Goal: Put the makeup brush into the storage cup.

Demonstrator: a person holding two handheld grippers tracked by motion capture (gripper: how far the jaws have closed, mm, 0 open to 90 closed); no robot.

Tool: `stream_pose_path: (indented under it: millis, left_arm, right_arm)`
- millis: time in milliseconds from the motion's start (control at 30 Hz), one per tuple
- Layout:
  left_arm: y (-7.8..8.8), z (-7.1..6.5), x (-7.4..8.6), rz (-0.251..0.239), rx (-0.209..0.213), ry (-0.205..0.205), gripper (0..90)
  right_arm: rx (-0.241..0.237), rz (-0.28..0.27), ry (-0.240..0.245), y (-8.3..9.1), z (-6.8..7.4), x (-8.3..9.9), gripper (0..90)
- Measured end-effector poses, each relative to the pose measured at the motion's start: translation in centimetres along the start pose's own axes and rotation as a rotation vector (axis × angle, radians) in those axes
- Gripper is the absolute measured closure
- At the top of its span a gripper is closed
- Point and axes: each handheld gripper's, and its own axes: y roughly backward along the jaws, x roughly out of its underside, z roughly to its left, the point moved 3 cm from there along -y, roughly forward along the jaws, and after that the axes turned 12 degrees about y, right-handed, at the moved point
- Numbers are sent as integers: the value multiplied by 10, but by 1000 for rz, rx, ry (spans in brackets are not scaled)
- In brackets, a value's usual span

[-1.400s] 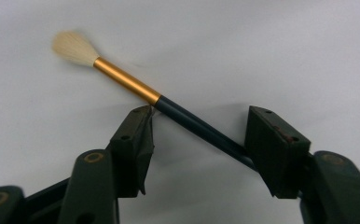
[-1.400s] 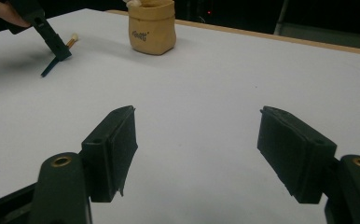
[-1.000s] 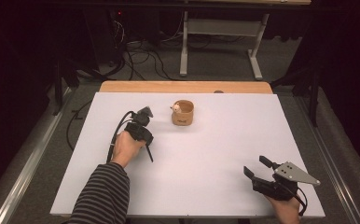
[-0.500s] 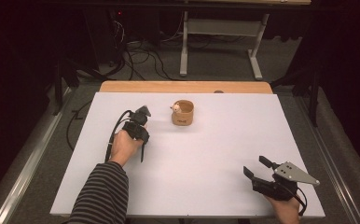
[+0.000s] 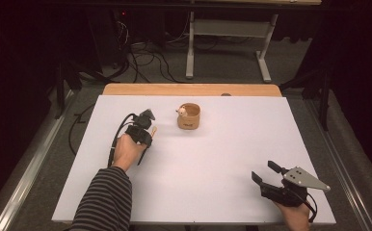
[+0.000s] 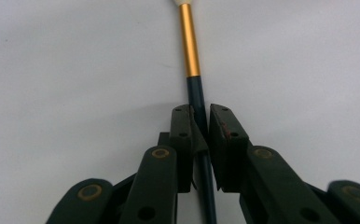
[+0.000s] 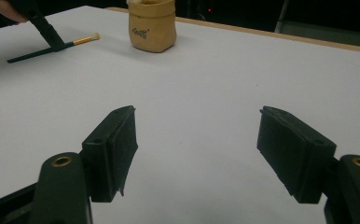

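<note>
The left claw (image 5: 148, 126) (striped sleeve behind it) is pinched nearly closed, angled low; the right claw (image 5: 266, 172) rests near the person, jaws spread wide.

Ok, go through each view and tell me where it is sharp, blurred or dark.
High view: the white table is evenly lit, the floor and walls around it nearly black. Left gripper view: the brush handle is sharp by the fingers, while the near linkage at the bottom is soft. Right gripper view: the fingers and the tan pouch read clearly; the background is dark.
</note>
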Motion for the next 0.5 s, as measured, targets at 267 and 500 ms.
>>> stream_pose_path:
  millis: [267, 500]
  left_arm:
    - [0, 2, 0, 0, 6, 0, 826]
    - [0, 2, 0, -3, 15, -9, 829]
  right_arm:
    - [-4, 1, 2, 0, 0, 0, 303]
    - [-4, 1, 2, 0, 0, 0, 305]
